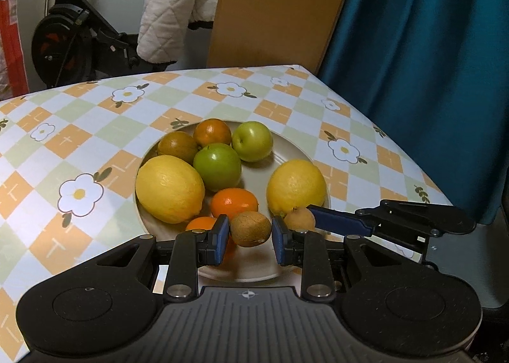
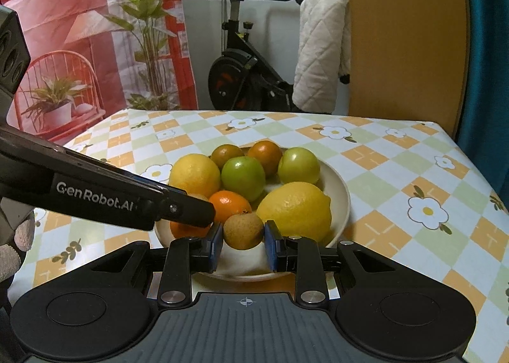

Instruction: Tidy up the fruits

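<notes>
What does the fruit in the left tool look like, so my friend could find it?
Find the plate on the flowered table. At its near edge is a kiwi, pinched in the left tool. It is dull brown, darker than the tan fruit beside it.

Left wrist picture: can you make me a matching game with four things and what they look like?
Things:
1. kiwi
2. plate
3. curtain
4. exercise bike

Looks:
A. blue, hanging on the right
B. black, behind the table
C. brown, held in the left gripper
D. cream, under the fruit

Pairs: 1-C, 2-D, 3-A, 4-B
</notes>
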The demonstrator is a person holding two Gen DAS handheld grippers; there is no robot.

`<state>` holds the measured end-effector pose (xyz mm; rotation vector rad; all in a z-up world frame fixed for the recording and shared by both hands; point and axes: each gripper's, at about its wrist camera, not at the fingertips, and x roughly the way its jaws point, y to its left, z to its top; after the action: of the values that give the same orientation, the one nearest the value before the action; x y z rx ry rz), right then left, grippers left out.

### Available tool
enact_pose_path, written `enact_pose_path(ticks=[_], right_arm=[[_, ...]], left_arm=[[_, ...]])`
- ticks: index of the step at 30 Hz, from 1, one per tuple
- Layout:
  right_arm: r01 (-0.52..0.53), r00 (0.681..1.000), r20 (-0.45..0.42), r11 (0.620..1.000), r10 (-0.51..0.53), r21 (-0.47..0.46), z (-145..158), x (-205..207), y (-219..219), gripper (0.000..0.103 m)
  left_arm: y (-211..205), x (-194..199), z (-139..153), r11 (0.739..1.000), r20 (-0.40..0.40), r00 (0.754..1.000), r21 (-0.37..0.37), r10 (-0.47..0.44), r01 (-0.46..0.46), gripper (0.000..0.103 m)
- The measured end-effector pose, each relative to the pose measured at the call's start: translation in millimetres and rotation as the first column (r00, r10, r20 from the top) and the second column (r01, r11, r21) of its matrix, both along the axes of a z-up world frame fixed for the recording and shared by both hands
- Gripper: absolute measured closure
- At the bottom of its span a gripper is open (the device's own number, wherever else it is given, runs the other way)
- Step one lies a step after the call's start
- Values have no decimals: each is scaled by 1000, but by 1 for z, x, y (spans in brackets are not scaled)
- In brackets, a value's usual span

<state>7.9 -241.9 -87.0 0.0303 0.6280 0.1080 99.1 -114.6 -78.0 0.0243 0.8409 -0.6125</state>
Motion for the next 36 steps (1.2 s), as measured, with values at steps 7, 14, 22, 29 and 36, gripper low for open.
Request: enact_pose_path(ticks=[7, 14, 22, 29, 36], right_arm=[[12, 1000, -26, 1000, -12, -4, -5, 0, -2, 77], [34, 999, -41, 999, -34, -17, -9, 1, -4, 77], [46, 998, -39, 999, -47, -28, -10, 1, -5, 78], [49, 998, -39, 998, -51, -28, -9, 2, -6, 77], [59, 997, -42, 998, -60, -24, -8, 2, -7, 76]], left_arm=[[-3, 1, -4, 1000, -16, 1000, -5, -19, 19, 72], [-11, 3, -6, 999, -18, 998, 3, -52, 52, 72], [-13, 5, -8, 999, -18, 998, 11, -53, 53, 72], [-12, 6, -7, 999, -19, 999, 14, -38, 38, 72], [-5, 6, -2, 1000, -8, 1000, 23, -5, 5, 66]])
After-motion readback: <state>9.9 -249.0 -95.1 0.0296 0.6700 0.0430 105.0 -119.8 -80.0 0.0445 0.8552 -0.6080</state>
